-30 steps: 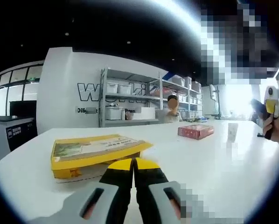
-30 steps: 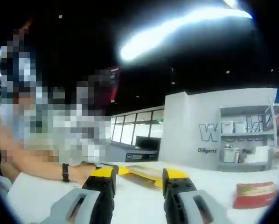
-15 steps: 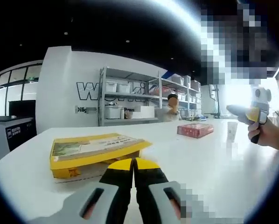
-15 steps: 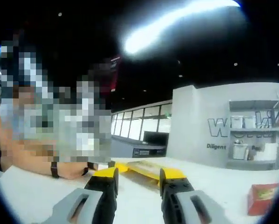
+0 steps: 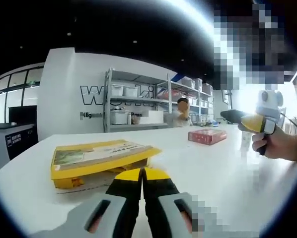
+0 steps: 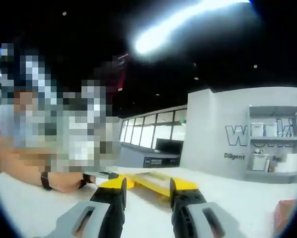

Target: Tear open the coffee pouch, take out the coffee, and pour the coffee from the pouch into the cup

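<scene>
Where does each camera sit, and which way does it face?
Left gripper view: rides on the left gripper, jaws shut, low over the white table, facing the yellow box and the shelves; the person's hand with the right gripper comes in from the right.
Right gripper view: rides on the right gripper, jaws open, above the table, facing the yellow box and glass wall; the person's forearm shows at left.
Shared: the table, yellow box and red box.

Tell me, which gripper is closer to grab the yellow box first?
Probably the left gripper. Its shut jaws sit right in front of the yellow box on the white table. The right gripper is open, with the box farther beyond its jaws.
</scene>
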`<state>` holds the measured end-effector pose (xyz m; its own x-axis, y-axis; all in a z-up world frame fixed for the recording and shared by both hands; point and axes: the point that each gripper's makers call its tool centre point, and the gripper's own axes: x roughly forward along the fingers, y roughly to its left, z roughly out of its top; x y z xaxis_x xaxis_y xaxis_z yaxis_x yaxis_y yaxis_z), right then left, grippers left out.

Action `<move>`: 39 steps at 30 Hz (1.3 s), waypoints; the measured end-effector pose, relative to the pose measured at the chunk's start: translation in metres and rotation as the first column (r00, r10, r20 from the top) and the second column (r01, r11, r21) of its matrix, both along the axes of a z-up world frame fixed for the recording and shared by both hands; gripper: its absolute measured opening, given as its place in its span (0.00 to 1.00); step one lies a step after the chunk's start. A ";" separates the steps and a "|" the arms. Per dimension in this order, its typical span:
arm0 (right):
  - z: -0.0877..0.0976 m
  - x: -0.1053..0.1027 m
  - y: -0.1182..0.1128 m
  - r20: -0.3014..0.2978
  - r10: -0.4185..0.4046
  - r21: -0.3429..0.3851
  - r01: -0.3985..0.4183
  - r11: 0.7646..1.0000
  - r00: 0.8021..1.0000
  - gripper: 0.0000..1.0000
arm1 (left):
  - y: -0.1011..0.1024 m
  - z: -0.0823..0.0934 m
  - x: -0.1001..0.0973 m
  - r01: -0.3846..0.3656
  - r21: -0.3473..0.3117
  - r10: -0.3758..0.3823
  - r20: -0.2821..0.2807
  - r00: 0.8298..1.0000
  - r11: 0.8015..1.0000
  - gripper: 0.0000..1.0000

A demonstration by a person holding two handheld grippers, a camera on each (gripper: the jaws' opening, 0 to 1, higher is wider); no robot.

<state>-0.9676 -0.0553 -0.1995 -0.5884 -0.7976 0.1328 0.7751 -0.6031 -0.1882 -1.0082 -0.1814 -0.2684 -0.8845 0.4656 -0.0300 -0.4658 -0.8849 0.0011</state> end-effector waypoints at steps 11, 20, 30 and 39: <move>-0.014 -0.046 -0.031 0.033 -0.011 -0.036 0.012 0.999 0.999 0.34 | -0.002 0.000 -0.010 0.001 -0.007 -0.001 -0.004 1.000 1.000 0.04; -0.021 -0.058 -0.057 0.030 0.030 -0.073 -0.028 0.997 0.999 0.33 | -0.001 0.000 -0.014 0.004 -0.003 -0.004 -0.005 1.000 1.000 0.04; -0.023 -0.069 -0.052 -0.007 0.026 -0.088 -0.026 0.996 1.000 0.32 | -0.003 0.000 -0.013 -0.011 -0.031 0.011 -0.018 1.000 0.999 0.04; -0.031 -0.051 -0.068 -0.074 0.086 0.002 -0.086 0.996 0.994 0.30 | -0.006 0.002 -0.011 -0.026 -0.049 0.024 -0.036 0.999 0.998 0.06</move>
